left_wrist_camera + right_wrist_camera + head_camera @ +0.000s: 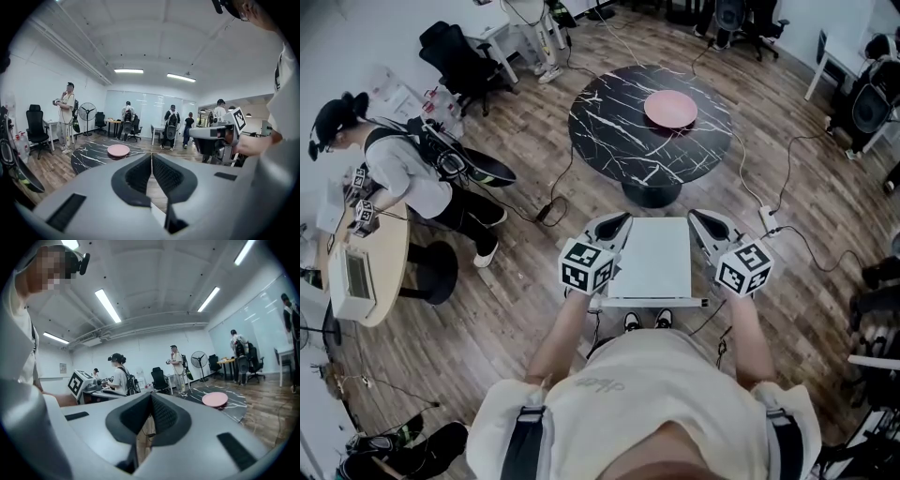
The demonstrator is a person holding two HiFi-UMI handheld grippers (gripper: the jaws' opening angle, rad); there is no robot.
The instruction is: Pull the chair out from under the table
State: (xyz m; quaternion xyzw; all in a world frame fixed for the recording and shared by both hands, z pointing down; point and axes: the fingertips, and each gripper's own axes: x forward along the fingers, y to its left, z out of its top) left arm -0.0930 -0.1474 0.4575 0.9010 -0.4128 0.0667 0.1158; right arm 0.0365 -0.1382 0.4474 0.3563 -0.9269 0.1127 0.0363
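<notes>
A white square seat (pixel 649 258), apparently the chair, stands on the floor just in front of my feet, clear of the round black marble table (pixel 619 122). A pink plate (pixel 670 109) lies on that table. My left gripper (pixel 622 221) hovers over the seat's left edge, its jaws shut with nothing between them. My right gripper (pixel 697 218) hovers over the right edge, shut and empty too. Neither touches the seat. In the left gripper view the closed left gripper (pixel 151 161) points at the table (pixel 91 157). The right gripper view shows the right gripper (pixel 151 401) shut.
A person (pixel 412 173) stands at a round wooden table (pixel 380 272) on the left. A black office chair (pixel 459 61) is at the back left. Cables (pixel 555 204) and a power strip (pixel 766 220) lie on the wood floor. Several people stand at desks further off.
</notes>
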